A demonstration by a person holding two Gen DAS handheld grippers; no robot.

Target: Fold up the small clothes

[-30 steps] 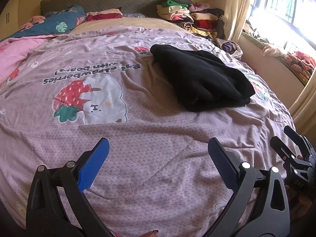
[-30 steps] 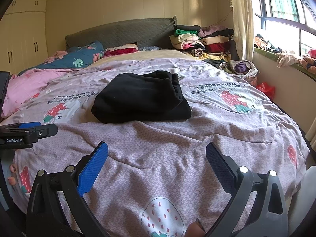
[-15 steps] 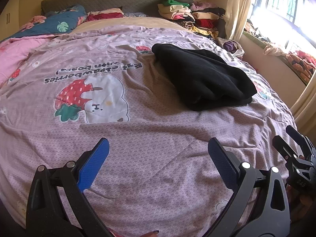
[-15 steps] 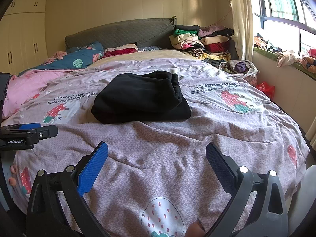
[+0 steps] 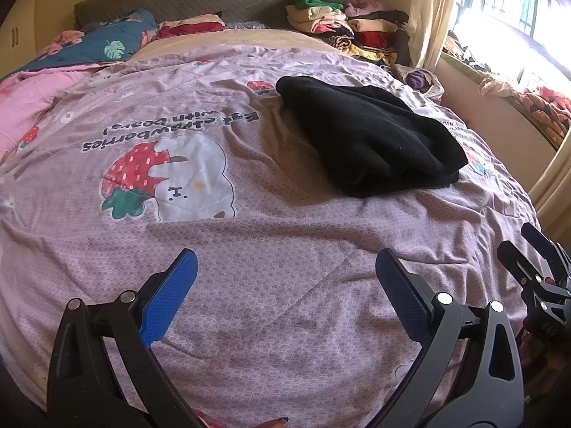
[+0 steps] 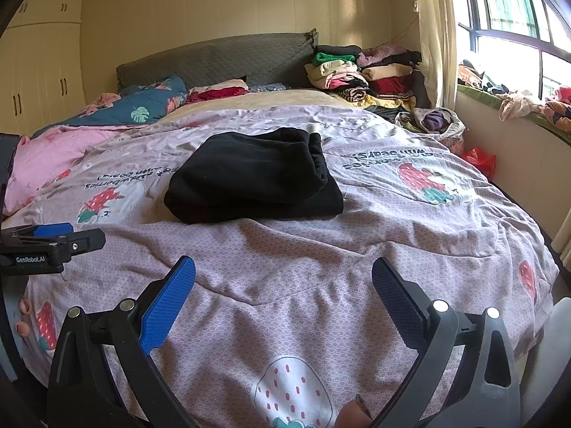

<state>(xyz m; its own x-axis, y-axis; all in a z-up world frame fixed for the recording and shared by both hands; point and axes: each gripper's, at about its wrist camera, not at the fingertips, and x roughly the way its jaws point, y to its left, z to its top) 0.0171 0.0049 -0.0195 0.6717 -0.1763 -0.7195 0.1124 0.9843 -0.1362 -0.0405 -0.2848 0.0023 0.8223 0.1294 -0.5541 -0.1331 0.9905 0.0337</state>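
Nothing much has shifted: our left gripper point(image 5: 285, 274) and right gripper point(image 6: 283, 278) stay wide open, empty. We judge the black garment point(image 6: 253, 174), frame centre, folded; next, set it aside.

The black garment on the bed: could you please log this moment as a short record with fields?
garment: black garment, folded into a thick bundle
location: middle of the purple strawberry-print quilt
contact: neither gripper touches it
left gripper: open, empty, above bare quilt, short of the garment
right gripper: open, empty, above bare quilt, short of the garment
background: stack of folded clothes by the headboard, near the window
task state: the garment looks folded
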